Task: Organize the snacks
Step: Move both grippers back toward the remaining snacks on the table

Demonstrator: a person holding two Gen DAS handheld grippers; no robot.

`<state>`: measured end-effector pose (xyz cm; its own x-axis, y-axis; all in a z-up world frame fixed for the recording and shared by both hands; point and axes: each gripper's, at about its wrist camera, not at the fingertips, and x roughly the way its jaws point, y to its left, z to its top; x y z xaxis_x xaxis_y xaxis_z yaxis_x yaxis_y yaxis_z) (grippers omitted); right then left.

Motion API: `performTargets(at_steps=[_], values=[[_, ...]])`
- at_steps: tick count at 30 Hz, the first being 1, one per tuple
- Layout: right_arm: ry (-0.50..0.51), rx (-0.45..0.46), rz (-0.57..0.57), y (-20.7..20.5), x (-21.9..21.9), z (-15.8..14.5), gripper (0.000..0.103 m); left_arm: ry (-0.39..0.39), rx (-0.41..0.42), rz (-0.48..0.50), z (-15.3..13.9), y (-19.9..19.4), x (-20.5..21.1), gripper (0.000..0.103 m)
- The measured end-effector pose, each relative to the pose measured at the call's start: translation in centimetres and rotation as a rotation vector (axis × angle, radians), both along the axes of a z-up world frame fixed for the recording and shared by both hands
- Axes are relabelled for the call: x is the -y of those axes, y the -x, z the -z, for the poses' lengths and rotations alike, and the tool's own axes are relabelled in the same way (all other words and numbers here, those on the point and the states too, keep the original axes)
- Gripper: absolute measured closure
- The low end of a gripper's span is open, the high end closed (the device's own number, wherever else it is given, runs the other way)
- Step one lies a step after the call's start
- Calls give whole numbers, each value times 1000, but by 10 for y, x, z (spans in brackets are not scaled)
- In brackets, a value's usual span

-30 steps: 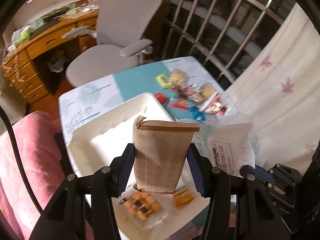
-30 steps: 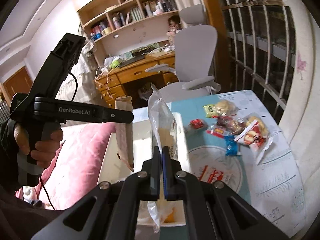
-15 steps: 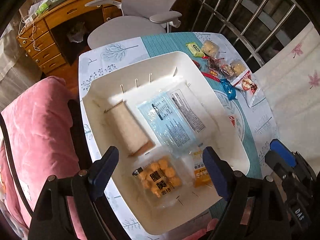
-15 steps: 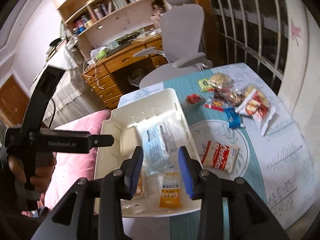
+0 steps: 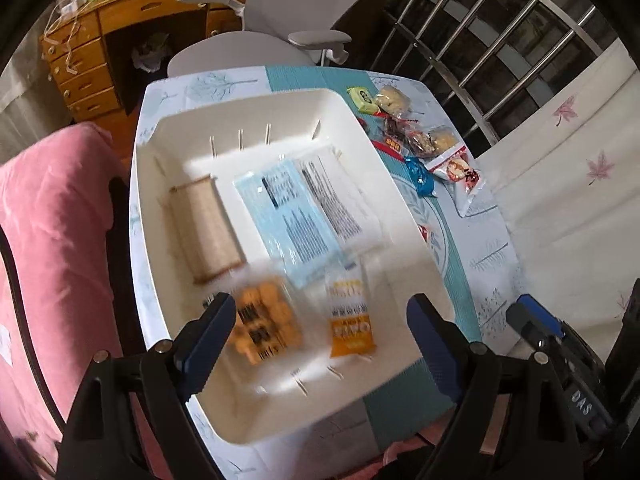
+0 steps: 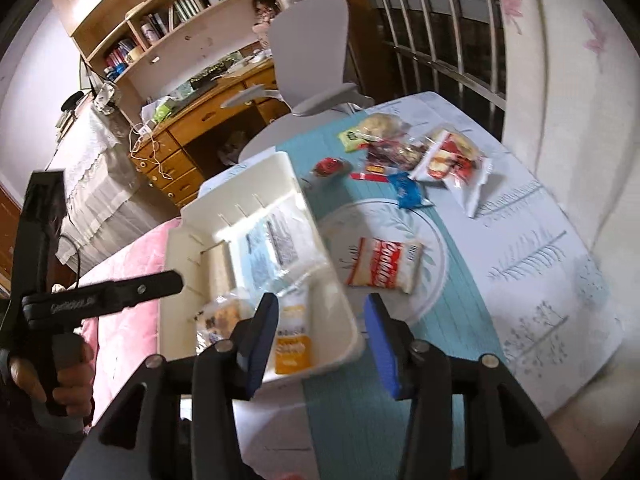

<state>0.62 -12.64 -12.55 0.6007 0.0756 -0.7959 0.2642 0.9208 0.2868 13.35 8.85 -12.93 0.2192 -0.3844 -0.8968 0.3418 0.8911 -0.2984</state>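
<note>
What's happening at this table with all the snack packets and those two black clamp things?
A person is sorting snacks into a white bin, holding a two-finger gripper in each hand. The left gripper and right gripper have both just been opening, and nothing is between their jaws. In the bin lie a brown paper packet, a pale blue packet, a bag of round yellow biscuits and an orange bar. A red-and-white Cookies packet and more snacks wait on the tablecloth.
</note>
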Motion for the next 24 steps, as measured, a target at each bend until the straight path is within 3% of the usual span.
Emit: performTargets(at_steps=[9, 24], values=[[15, -17, -11, 5, 40, -3, 50, 36, -14, -79, -10, 38, 19, 17], [199, 41, -230, -18, 124, -27, 50, 67, 47, -237, -46, 53, 123, 17]])
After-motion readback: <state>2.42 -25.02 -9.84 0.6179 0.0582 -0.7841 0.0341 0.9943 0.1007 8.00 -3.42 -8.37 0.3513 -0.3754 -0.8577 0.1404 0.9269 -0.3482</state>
